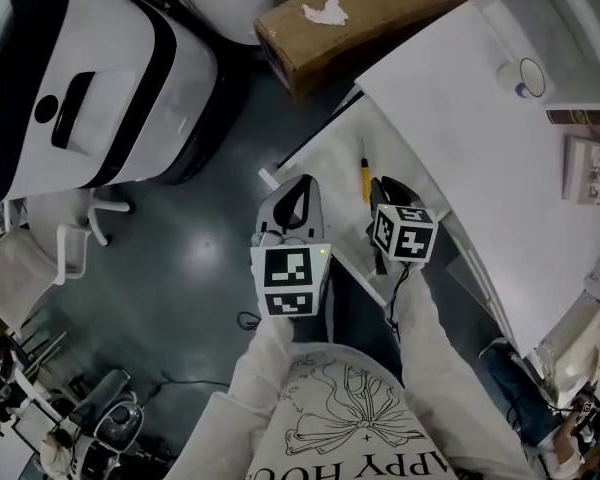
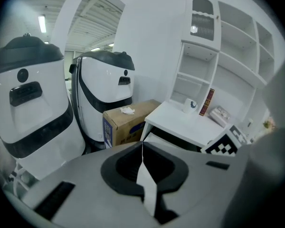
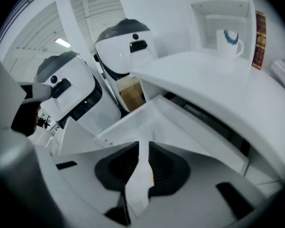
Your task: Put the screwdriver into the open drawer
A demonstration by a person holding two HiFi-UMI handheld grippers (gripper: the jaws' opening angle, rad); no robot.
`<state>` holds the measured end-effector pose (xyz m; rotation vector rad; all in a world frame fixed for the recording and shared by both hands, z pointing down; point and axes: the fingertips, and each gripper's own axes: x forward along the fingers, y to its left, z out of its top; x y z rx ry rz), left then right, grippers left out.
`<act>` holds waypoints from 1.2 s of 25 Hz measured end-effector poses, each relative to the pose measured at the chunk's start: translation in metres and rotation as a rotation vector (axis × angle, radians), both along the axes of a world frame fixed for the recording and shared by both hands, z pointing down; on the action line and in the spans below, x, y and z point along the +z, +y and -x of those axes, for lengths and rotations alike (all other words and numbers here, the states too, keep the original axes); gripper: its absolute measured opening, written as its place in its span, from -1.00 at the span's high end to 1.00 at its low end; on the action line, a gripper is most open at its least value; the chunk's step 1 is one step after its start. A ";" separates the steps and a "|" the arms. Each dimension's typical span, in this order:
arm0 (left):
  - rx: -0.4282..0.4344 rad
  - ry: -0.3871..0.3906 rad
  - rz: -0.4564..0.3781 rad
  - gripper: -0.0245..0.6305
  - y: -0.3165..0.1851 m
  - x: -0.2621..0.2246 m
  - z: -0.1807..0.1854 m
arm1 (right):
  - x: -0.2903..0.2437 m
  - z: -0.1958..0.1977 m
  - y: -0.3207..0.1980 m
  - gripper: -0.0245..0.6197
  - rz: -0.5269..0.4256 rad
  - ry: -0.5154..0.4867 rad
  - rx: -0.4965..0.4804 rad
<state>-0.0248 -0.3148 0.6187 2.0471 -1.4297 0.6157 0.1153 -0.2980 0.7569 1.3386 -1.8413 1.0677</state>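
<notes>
The screwdriver point(image 1: 364, 176), yellow-handled, lies flat on the floor of the open drawer point(image 1: 325, 163) under the white desk point(image 1: 460, 138); neither tool touches it, so the placement is judged done. The right gripper point(image 1: 383, 184) hangs just short of the screwdriver, angled down at the drawer; its jaws stand a narrow gap apart with only bare drawer floor showing between them, consistent with a finished release. The left gripper point(image 1: 304, 182) is held beside the drawer's outer corner, clear of the work; its jaws meet at the tips and grip nothing, evidently idle in this task.
</notes>
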 end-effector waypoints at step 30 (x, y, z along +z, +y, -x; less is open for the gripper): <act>-0.010 0.047 -0.528 0.91 0.015 -0.273 -0.020 | -0.403 -0.033 -0.009 0.90 -0.827 -0.073 0.139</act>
